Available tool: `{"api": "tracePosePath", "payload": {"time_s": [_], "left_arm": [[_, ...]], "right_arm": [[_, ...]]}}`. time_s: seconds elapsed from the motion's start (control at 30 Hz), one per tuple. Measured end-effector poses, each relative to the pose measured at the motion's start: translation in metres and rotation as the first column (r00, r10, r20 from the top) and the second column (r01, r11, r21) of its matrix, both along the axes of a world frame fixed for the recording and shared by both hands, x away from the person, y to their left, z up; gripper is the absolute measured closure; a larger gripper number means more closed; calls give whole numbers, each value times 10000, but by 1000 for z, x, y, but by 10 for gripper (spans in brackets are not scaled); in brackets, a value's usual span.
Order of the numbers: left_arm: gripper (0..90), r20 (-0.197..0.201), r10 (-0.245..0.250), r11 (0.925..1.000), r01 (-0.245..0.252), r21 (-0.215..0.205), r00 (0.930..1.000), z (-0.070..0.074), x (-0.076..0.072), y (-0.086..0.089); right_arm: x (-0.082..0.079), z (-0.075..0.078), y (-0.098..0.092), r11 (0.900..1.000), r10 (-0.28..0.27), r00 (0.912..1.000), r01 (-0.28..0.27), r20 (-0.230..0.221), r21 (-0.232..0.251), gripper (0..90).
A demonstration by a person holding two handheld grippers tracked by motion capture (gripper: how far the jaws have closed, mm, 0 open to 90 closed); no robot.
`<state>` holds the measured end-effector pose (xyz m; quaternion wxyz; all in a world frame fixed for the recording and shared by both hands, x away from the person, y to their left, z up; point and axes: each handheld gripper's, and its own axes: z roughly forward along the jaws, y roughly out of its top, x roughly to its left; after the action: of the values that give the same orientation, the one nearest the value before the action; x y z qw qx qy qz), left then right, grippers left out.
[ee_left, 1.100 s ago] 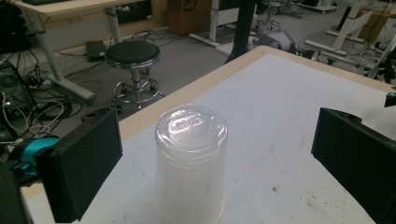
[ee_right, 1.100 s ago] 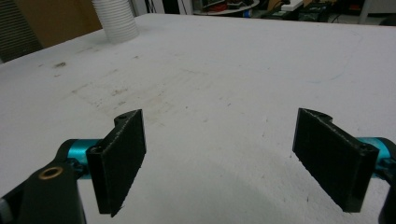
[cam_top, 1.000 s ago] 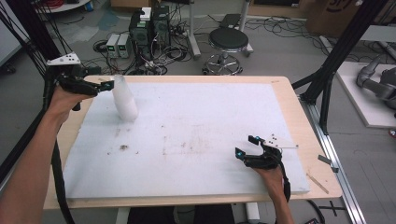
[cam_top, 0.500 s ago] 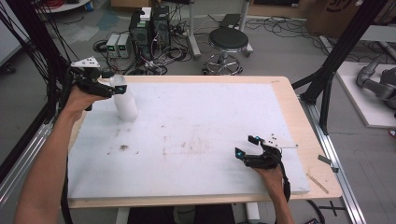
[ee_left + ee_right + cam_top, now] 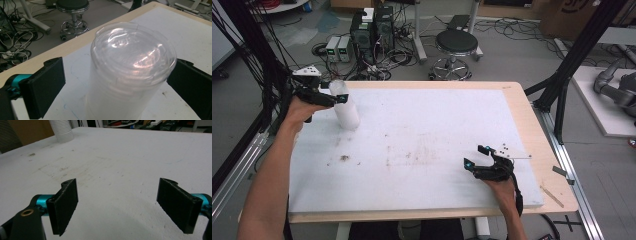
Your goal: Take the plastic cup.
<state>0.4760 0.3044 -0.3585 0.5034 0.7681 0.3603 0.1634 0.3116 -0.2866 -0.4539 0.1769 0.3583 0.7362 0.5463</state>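
The place is judged to be a laboratory or technical workshop. A wooden table [image 5: 532, 130] covered by a stained white board [image 5: 422, 145] is set on a grey concrete floor [image 5: 512, 50]. Beyond its far edge, computer towers [image 5: 372, 25] and small grey boxes [image 5: 338, 47] are placed directly on the floor, amid loose tangled cables [image 5: 387, 55]. A black round stool [image 5: 456, 45] on a chrome base is seen nearby. Black metal frame struts [image 5: 577, 55] are fixed beside the table, and cardboard boxes [image 5: 577, 10] are stacked at the back.
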Motion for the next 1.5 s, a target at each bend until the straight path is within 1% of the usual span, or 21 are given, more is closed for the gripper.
{"api": "tracePosePath", "payload": {"time_s": [0.07,0.17,0.2,0.23,0.27,0.3,0.33,0.4,0.43,0.47,0.57,0.63,0.67,0.73,0.83,1.0,1.07,1.17,1.3,1.47,1.5], "left_arm": [[18,-17,84,9999,-84,-121,10000,-2,-1,1],[19,-11,86,10000,-86,-10,10000,-2,-1,2],[23,3,49,10000,-49,-29,10000,-2,-1,2],[47,54,-9,10000,10,-20,10000,-2,-1,1],[76,111,-24,9999,25,-97,9999,-2,-1,0],[84,154,-24,9999,26,-99,9999,-2,-1,0],[84,179,-56,10000,56,-9,9998,-2,-1,0],[86,128,-3,10000,4,-40,9999,-3,-1,-2],[88,116,-14,10000,13,76,9999,-3,0,-1],[94,107,-6,10000,5,100,9999,-3,0,-1],[138,183,-79,9999,77,74,9998,-2,-1,-1],[171,251,-148,9999,146,85,9996,-1,-2,-2],[183,279,-192,9997,188,141,9994,-1,-2,-2],[208,283,-201,9997,197,169,9994,-1,-2,-2],[223,234,-177,9995,171,266,9996,-1,-2,-3],[292,264,-137,9994,128,312,9996,-1,-2,-4],[319,308,-208,9992,198,337,9993,-1,-3,-3],[329,303,-201,9994,192,289,9993,0,-3,-3],[344,293,-238,9992,228,338,9993,1,-4,-3],[352,277,-224,9994,216,276,9994,1,-4,-3],[353,276,-215,9994,207,276,9994,1,-4,-3]], "right_arm": [[0,0,0,10000,-10,10000,10,0,1,169],[0,0,0,10000,-33,10000,33,-44,16,169],[0,0,0,10000,-20,10000,20,-60,4,169],[0,0,0,10000,-26,10000,26,-69,-9,169],[1,0,0,10000,-14,10000,14,-61,-12,169],[1,0,0,10000,-13,10000,13,-60,-12,169],[1,0,0,10000,-13,10000,13,-41,-5,169],[1,0,0,10000,-8,10000,8,-39,9,169],[1,0,0,10000,-8,10000,8,-45,13,169],[1,0,0,10000,-7,10000,7,-37,9,169],[1,0,0,10000,-27,10000,27,-33,-26,169],[1,0,0,10000,-29,9999,29,-108,-2,169],[1,0,0,10000,-36,9999,36,-119,2,169],[1,0,0,10000,-25,9998,25,-185,14,169],[1,0,0,10000,-28,9999,28,-164,0,169],[1,0,0,10000,-31,9999,31,-163,0,169],[1,0,0,10000,-33,9999,33,-160,-4,169],[1,0,0,10000,-33,9999,33,-161,-4,169],[2,0,0,10000,-33,9999,33,-145,-14,169],[1,0,1,10000,-40,9997,40,-229,4,169],[2,0,0,10000,-41,9998,41,-172,-16,169]]}}
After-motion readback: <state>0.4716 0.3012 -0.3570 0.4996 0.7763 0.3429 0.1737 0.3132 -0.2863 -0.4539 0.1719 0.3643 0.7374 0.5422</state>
